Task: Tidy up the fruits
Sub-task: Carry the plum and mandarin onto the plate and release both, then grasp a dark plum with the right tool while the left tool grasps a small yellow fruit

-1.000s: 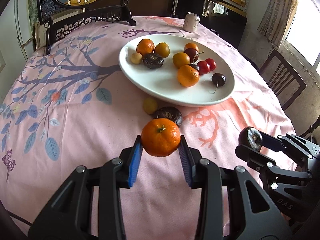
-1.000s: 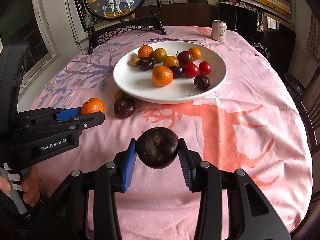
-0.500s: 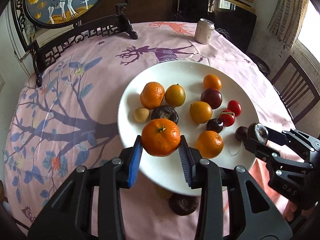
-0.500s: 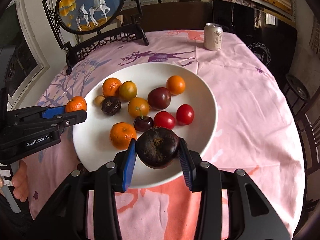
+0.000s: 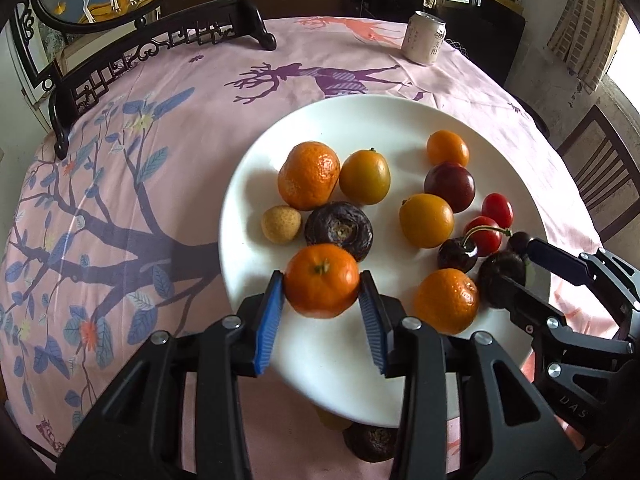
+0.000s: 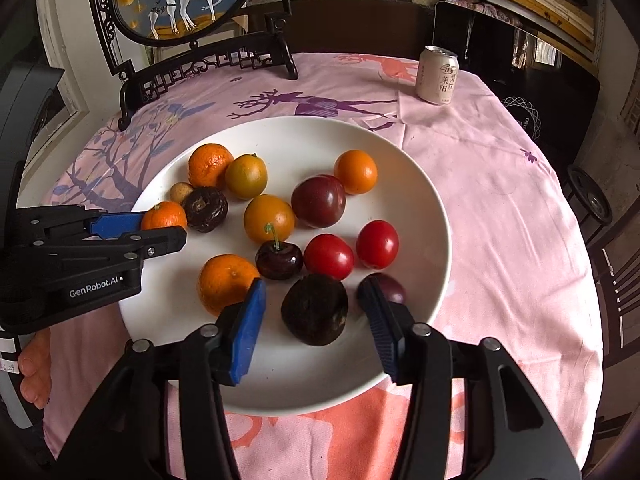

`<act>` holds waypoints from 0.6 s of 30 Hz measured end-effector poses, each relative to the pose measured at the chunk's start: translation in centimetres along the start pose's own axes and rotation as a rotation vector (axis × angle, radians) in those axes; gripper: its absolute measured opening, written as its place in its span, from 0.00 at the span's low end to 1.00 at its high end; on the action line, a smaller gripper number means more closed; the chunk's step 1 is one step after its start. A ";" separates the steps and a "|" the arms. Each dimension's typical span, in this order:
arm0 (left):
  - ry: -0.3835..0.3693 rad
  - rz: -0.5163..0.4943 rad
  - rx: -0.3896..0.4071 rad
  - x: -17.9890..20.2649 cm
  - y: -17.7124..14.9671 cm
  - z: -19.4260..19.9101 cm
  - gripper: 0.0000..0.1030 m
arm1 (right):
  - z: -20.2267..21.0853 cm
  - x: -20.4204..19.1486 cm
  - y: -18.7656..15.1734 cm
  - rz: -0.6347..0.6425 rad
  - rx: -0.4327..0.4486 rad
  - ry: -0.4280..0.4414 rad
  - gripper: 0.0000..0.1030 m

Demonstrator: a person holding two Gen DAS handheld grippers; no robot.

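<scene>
A white plate (image 5: 360, 128) (image 6: 300, 136) holds several fruits: mandarins, yellow-orange ones, a plum, cherry tomatoes and cherries. My left gripper (image 5: 322, 304) (image 6: 164, 226) is over the plate's near left part. A mandarin (image 5: 322, 280) (image 6: 164, 216) sits between its blue pads, which still touch it while the jaws are opening. My right gripper (image 6: 314, 286) (image 5: 516, 264) is over the plate's near right part. Its jaws are opening, with clear gaps on both sides of a dark wrinkled fruit (image 6: 314, 308) that lies on the plate between them.
A drink can (image 5: 424, 38) (image 6: 438, 76) stands at the far right of the pink tablecloth. A framed deer picture on a dark carved stand (image 5: 160, 52) (image 6: 208, 60) is at the far left. A dark fruit (image 5: 372, 440) and a yellowish one (image 5: 328, 420) lie on the cloth by the plate's near rim. Chairs stand at the right.
Both grippers moved forward from over the cloth to over the plate. The right jaws spread and the dark fruit dropped onto the plate. The left jaws widened slightly and the mandarin sits lower.
</scene>
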State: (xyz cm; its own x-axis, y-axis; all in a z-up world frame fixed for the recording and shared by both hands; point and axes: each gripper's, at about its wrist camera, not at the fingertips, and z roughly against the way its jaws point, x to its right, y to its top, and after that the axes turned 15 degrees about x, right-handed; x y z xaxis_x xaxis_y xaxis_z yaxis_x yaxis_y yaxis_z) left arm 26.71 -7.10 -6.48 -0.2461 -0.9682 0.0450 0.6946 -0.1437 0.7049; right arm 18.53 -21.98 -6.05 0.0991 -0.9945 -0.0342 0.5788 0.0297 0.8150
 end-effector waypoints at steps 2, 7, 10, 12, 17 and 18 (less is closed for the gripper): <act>-0.006 0.004 0.021 -0.3 0.2 1.1 0.43 | 0.9 0.0 0.1 0.002 0.015 -0.005 0.50; -0.007 0.026 0.133 -1.4 -0.6 6.5 0.55 | 5.6 0.1 -0.8 0.007 0.092 -0.023 0.55; 0.009 0.043 0.196 -2.2 -2.7 9.9 0.55 | 8.5 -0.1 -2.7 -0.008 0.119 -0.011 0.55; 0.019 0.056 0.214 -2.7 -4.5 11.3 0.59 | 9.7 -0.6 -3.9 -0.029 0.120 0.011 0.55; 0.033 0.062 0.194 -3.7 -8.1 12.3 0.69 | 10.3 -3.1 -5.8 -0.043 0.079 0.075 0.55; 0.028 0.065 0.183 -3.9 -8.6 12.4 0.70 | 10.2 -3.8 -6.0 -0.039 0.069 0.095 0.55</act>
State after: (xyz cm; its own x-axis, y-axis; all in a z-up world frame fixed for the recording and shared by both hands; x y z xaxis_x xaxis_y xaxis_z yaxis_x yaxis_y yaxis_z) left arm 13.32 0.48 -4.00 -0.1840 -0.9799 0.0766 0.5733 -0.0437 0.8182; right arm 6.46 -19.37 -4.91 0.1559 -0.9806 -0.1187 0.5268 -0.0191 0.8498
